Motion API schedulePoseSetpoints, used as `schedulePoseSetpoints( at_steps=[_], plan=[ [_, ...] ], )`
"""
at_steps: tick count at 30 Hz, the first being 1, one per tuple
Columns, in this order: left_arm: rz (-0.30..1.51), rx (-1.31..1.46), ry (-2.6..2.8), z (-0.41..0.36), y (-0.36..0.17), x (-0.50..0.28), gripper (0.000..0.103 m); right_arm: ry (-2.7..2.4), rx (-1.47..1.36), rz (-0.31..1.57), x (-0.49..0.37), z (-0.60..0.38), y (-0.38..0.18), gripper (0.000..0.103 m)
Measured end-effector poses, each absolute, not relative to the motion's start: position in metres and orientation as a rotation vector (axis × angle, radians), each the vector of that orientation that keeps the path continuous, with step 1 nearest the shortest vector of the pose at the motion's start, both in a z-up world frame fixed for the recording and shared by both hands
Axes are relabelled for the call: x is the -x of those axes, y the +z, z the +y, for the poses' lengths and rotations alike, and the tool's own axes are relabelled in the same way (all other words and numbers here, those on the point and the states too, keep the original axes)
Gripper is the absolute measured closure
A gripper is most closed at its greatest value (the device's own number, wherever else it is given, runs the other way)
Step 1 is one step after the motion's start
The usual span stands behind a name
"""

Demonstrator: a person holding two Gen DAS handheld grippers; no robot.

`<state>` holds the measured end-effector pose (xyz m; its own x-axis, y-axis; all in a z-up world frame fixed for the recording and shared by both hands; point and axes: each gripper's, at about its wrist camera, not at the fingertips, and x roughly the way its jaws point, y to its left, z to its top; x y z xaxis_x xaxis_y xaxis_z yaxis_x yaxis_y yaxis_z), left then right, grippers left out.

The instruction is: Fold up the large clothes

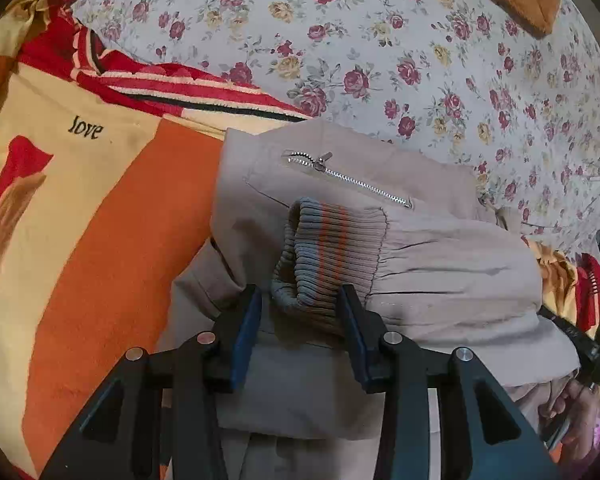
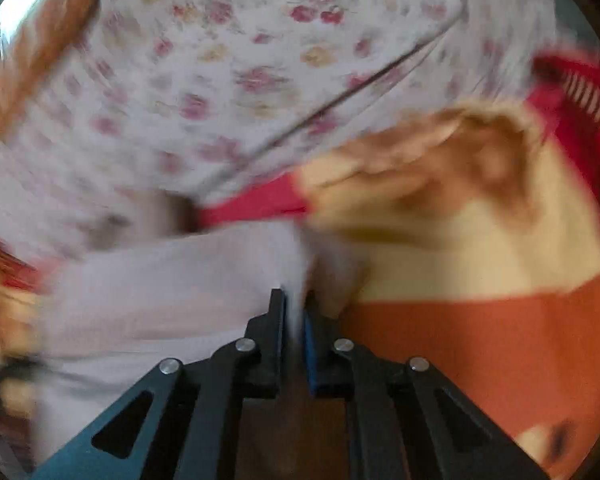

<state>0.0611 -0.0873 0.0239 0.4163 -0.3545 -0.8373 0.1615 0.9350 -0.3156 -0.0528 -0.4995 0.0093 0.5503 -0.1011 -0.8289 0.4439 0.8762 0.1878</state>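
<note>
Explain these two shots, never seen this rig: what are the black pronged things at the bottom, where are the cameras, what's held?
There is no robot arm here. A person holds a two-finger tool in each hand, and a fisheye camera on each looks forward along its fingers.

In the left wrist view, the left tool stands open around the ribbed cuff of a beige jacket, whose pocket zipper shows. The pads do not visibly pinch the cuff.

The right wrist view is motion-blurred. The right tool is shut on a pale fold of fabric, probably the same jacket.

Underneath lie an orange and cream blanket and a floral bedsheet.
</note>
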Motion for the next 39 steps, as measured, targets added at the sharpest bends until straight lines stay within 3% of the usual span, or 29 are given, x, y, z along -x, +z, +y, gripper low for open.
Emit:
schedulePoseSetpoints(
  at_steps=[4,6,8,9,14,19,23,32,39],
  plan=[
    [1.105,0.201,-0.332,-0.088,0.034,-0.06,0.067,-0.315,-0.503,0.957,0.065,-0.515,0.007,0.096],
    [1.095,0.221,-0.338,-0.085,0.042,-0.055,0.067,-0.287,-0.538,0.92,0.081,-0.514,0.027,0.086],
    [1.076,0.247,-0.351,-0.083,0.049,-0.052,0.067,-0.198,-0.566,0.9,0.095,-0.505,0.048,0.062],
    [1.059,0.255,-0.358,-0.083,0.054,-0.048,0.067,-0.155,-0.562,0.897,0.1,-0.497,0.056,0.06],
    [1.045,0.193,-0.354,-0.095,0.057,-0.038,0.067,-0.089,-0.384,1.003,0.113,-0.45,0.064,0.06],
    [1.107,0.104,-0.286,-0.097,0.027,-0.041,0.067,-0.173,-0.219,1.149,0.135,-0.435,0.016,0.06],
    [1.08,0.094,-0.297,-0.094,0.031,-0.035,0.067,-0.153,-0.336,1.123,0.151,-0.454,0.014,0.06],
    [0.93,0.078,-0.295,-0.102,0.069,-0.02,0.067,-0.177,-0.327,0.911,0.15,-0.444,0.082,0.058],
    [0.961,0.01,-0.275,-0.12,0.049,-0.036,0.067,-0.162,-0.285,0.935,0.1,-0.421,0.062,0.058]
  ],
)
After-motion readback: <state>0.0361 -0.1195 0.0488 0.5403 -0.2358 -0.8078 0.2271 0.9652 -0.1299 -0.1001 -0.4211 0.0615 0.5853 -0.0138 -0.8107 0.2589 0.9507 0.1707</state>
